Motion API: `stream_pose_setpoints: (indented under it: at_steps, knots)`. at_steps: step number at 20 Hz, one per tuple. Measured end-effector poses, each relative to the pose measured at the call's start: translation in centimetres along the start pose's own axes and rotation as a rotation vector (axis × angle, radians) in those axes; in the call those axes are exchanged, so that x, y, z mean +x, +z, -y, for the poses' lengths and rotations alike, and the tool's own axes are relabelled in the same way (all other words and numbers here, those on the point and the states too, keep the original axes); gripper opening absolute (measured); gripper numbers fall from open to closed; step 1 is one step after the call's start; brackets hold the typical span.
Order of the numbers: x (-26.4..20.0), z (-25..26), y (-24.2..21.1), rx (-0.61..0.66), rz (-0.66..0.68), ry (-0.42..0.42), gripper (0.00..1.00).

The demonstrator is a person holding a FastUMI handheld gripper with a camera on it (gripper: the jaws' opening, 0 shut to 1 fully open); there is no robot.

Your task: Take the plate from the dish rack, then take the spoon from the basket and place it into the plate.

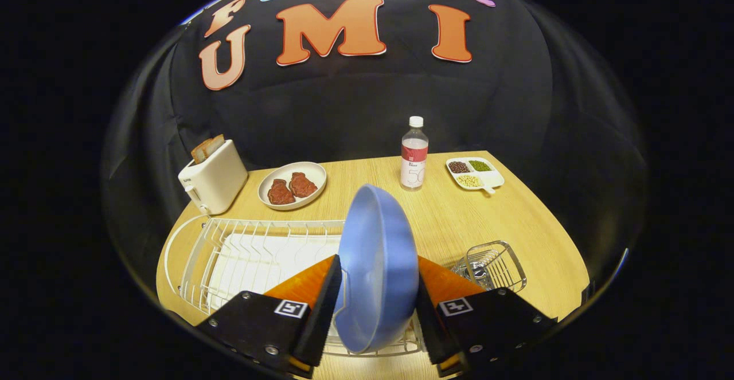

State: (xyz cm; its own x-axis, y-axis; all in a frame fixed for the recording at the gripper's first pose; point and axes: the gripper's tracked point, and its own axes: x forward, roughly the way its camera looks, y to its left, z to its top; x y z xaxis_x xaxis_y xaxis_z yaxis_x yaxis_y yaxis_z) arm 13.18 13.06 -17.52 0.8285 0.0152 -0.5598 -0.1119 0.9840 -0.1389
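A blue plate (pixel 375 259) stands on edge between my two fingers, and my gripper (pixel 375 300) is shut on its lower part. The plate is held above the right end of the white wire dish rack (pixel 229 254), whose slots hold nothing else. A small wire basket (pixel 493 265) sits on the table just to the right of my right finger; I cannot make out the spoon in it.
Beyond the rack on the wooden table (pixel 516 225) stand a white toaster (pixel 213 176) with bread, a plate with two pieces of meat (pixel 292 185), a water bottle (pixel 414 156) and a divided dish of beans (pixel 475 172).
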Motion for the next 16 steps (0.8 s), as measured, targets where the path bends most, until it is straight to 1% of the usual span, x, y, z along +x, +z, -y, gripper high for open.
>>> stream_pose_setpoints:
  at_steps: [2,3,4,7,9,16]
  knots:
    - [0.5,-0.1,-0.6,0.002,-0.039,-0.014,0.46]
    - [0.6,0.1,-0.3,0.008,-0.037,-0.029,0.37]
    - [0.7,0.2,-0.3,0.011,-0.041,-0.045,0.34]
    - [0.5,1.5,-0.3,0.014,-0.044,-0.120,0.29]
    - [0.1,1.4,0.1,0.012,-0.034,-0.134,0.26]
    - [-1.2,1.4,1.6,-0.049,0.005,-0.193,0.26]
